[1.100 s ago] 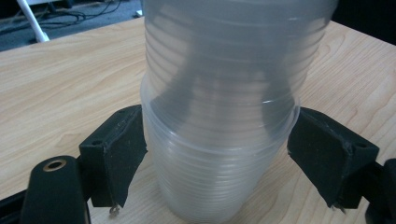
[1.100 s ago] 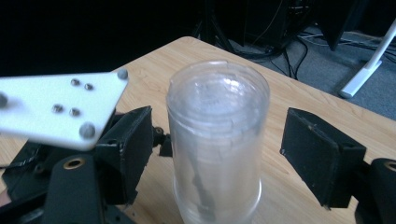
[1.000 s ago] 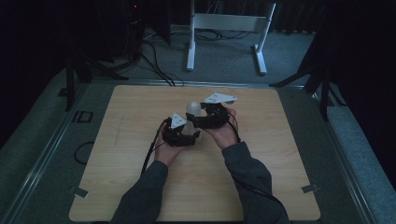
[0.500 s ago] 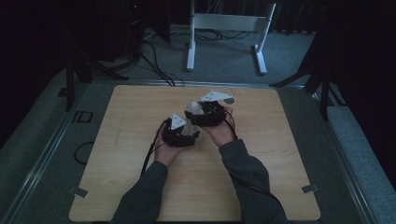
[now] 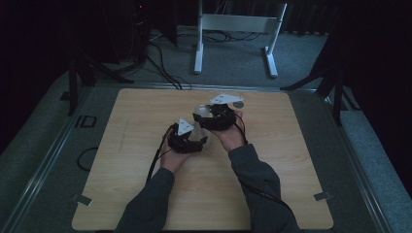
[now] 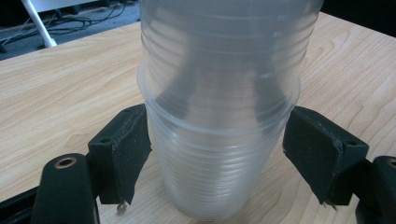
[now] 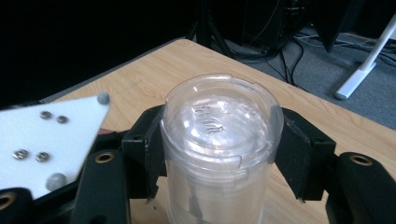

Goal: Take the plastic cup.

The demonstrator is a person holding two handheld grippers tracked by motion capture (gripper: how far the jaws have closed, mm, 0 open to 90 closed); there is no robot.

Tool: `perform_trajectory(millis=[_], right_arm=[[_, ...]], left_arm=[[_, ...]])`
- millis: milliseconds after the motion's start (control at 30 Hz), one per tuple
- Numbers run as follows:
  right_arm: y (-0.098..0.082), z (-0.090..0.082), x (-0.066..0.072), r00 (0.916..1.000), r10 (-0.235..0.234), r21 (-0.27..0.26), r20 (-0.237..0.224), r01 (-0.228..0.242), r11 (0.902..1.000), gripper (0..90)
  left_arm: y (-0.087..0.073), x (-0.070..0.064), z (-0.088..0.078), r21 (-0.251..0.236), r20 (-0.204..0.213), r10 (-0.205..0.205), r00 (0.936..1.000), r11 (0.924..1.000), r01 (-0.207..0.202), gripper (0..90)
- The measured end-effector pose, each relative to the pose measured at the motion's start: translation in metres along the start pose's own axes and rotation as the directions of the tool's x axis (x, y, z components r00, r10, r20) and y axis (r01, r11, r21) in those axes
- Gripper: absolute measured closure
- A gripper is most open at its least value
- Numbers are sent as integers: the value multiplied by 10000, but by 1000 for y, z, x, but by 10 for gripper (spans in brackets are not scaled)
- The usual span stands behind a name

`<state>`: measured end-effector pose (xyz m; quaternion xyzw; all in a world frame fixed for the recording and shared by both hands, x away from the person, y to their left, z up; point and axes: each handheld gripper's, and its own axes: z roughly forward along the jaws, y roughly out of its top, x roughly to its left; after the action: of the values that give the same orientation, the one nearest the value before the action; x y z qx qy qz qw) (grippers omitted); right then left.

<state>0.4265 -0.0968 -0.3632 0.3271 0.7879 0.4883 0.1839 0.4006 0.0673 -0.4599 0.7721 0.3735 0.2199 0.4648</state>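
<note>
A stack of clear plastic cups (image 5: 199,127) stands between my two grippers near the middle of the wooden table (image 5: 126,145). My left gripper (image 5: 199,141) comes from the left and holds the lower part of the stack (image 6: 219,70). Its jaws have just been closing, and its pads (image 6: 133,149) now press the ribbed wall. My right gripper (image 5: 200,115) comes from the right. Its jaws have also just been closing, and they now clamp the uppermost cup (image 7: 219,116), whose embossed bottom faces up. The left gripper (image 6: 217,135) and the right gripper (image 7: 219,149) each have the cups centred between their pads.
The left gripper's white three-cornered plate (image 7: 46,140) sits close beside the right jaws. Cables trail from both grippers along the forearms. A white stand (image 5: 233,29) and floor cables lie beyond the table's far edge. A small dark disc (image 5: 238,103) rests near the far edge.
</note>
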Motion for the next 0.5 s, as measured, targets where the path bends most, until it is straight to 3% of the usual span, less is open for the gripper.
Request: perform_trajectory(millis=[500], right_arm=[[18, -15, 3, 10000, -64, -521, -50, 62, 9986, 410]], left_arm=[[-2, -1, -1, 68, -95, 199, 9998, 9998, -199, 235]])
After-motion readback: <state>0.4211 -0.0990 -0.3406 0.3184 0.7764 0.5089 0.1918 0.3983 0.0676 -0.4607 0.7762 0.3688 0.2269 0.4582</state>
